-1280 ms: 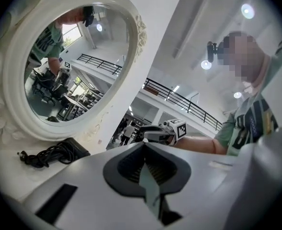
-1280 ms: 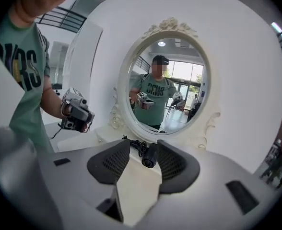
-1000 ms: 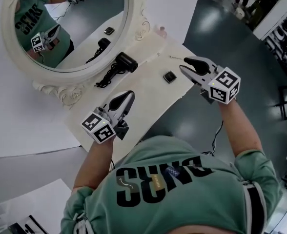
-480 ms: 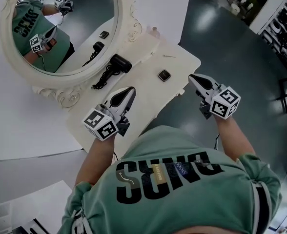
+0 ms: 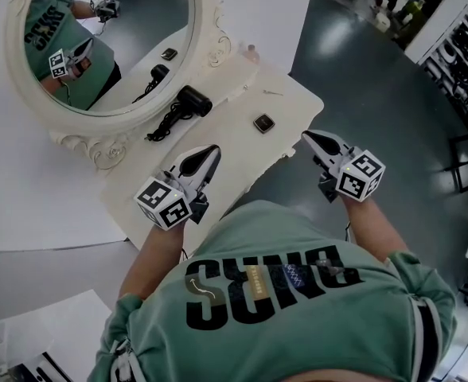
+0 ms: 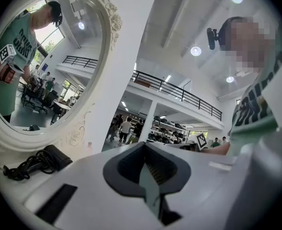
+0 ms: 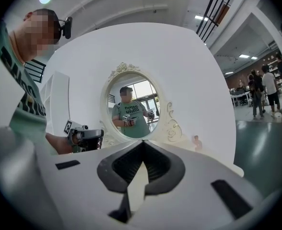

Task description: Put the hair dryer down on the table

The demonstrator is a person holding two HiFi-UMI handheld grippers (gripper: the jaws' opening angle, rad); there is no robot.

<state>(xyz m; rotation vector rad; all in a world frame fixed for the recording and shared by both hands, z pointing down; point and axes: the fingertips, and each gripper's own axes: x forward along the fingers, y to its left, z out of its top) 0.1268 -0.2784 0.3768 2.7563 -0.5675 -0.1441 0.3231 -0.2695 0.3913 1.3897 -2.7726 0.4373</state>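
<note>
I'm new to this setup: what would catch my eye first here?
A big oval mirror in an ornate white frame stands at the back of the pale table, reflecting the person. Before it a black hair dryer lies on that table, cord bunched beside it. Nearer, the left hand-held gripper and right hand-held gripper are shut and empty.

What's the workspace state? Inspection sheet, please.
Surface: table, cream, against a white wall.
Job's things: hair dryer lying on the table by the mirror, in neither gripper.
Clutter: dark square item; thin item near the far edge.
Grippers: left gripper shut, empty, over the table; right gripper shut, empty, beside the table's edge.
Cables: cord bunched beside the dryer.
Surroundings: floor, dark; people far off.
</note>
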